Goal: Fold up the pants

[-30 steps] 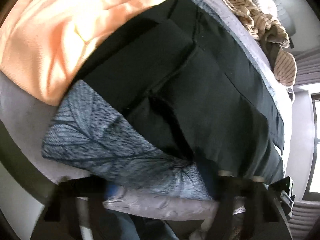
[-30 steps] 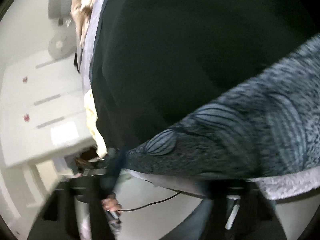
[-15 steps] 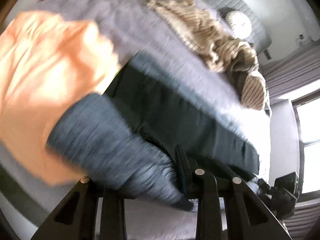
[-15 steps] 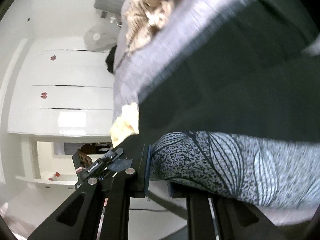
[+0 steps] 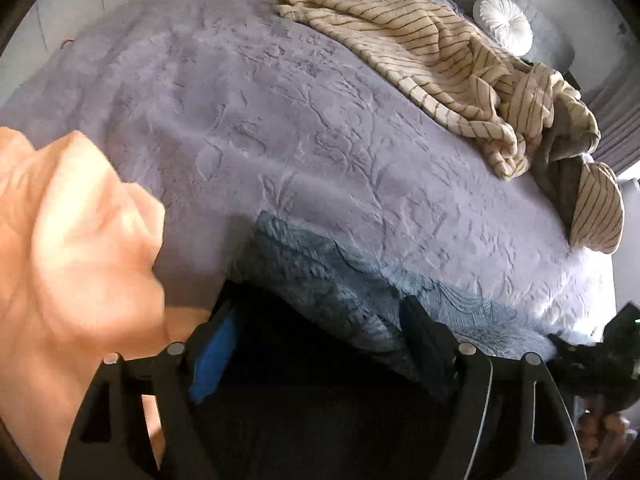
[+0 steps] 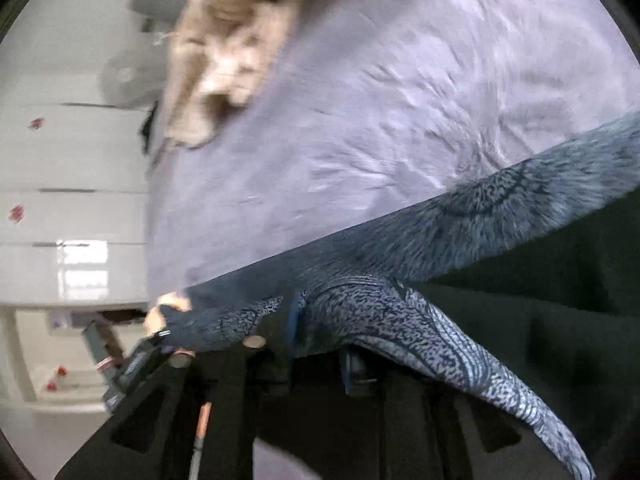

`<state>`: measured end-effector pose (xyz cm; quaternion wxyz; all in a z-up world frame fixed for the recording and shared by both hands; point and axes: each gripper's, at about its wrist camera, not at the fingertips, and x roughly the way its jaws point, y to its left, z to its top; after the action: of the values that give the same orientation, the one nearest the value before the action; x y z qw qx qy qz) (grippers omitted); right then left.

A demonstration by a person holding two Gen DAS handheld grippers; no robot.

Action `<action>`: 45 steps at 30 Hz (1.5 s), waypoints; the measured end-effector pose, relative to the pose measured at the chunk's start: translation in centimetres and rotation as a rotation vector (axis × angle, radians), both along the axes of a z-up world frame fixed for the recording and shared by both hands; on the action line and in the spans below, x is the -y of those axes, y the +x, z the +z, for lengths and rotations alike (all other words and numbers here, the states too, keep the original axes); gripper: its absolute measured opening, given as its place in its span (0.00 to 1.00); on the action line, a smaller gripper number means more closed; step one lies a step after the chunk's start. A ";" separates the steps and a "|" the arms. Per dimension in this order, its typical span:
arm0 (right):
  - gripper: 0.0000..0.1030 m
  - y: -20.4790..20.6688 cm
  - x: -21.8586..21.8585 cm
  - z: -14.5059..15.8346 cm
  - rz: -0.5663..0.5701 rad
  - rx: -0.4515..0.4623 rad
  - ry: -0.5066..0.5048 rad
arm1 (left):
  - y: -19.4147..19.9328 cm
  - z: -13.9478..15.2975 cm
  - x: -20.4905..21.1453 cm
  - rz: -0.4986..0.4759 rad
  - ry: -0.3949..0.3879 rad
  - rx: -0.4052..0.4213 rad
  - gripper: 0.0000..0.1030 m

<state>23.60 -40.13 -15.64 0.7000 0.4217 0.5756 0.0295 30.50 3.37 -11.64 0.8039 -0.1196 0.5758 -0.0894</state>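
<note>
The pants (image 5: 320, 280) are blue-grey with a leaf print and lie along the near edge of the lilac bed; they also show in the right wrist view (image 6: 400, 312). My left gripper (image 5: 320, 320) has its fingers wide apart, with the cloth's edge lying over and between them. My right gripper (image 6: 320, 336) is shut on a fold of the pants, and the cloth stretches taut away to the right. A dark, black area lies under the pants in both views.
A lilac embossed bedspread (image 5: 320, 120) covers the bed. A beige striped garment (image 5: 460, 64) lies crumpled at the far right. An orange cloth (image 5: 72, 248) lies at the left. A white round cushion (image 5: 502, 24) sits by the headboard. White cupboards (image 6: 72, 200) stand beside the bed.
Both grippers have carried the pants' edge away over the black cloth, so the bedspread fills the view. The left gripper's fingers have spread apart.
</note>
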 end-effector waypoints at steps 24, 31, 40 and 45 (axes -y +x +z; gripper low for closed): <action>0.78 -29.2 14.9 12.0 -0.290 -0.081 -0.316 | -17.2 3.2 28.2 -0.714 -0.167 -0.144 0.82; 0.78 -38.5 22.6 11.0 -0.344 -0.130 -0.260 | -21.6 0.6 37.9 -0.724 -0.180 -0.275 0.82; 0.28 -40.1 22.2 3.8 -0.288 -0.093 0.161 | -22.5 -1.7 40.2 -0.648 -0.161 -0.334 0.78; 0.13 -39.9 22.5 5.5 -0.380 0.044 0.371 | -21.2 1.5 40.1 -0.663 -0.211 -0.307 0.64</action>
<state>-16.33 -62.65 -10.17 0.6158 0.6427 0.4557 0.0119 9.29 -36.70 -10.14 0.6189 -0.0209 0.6847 -0.3843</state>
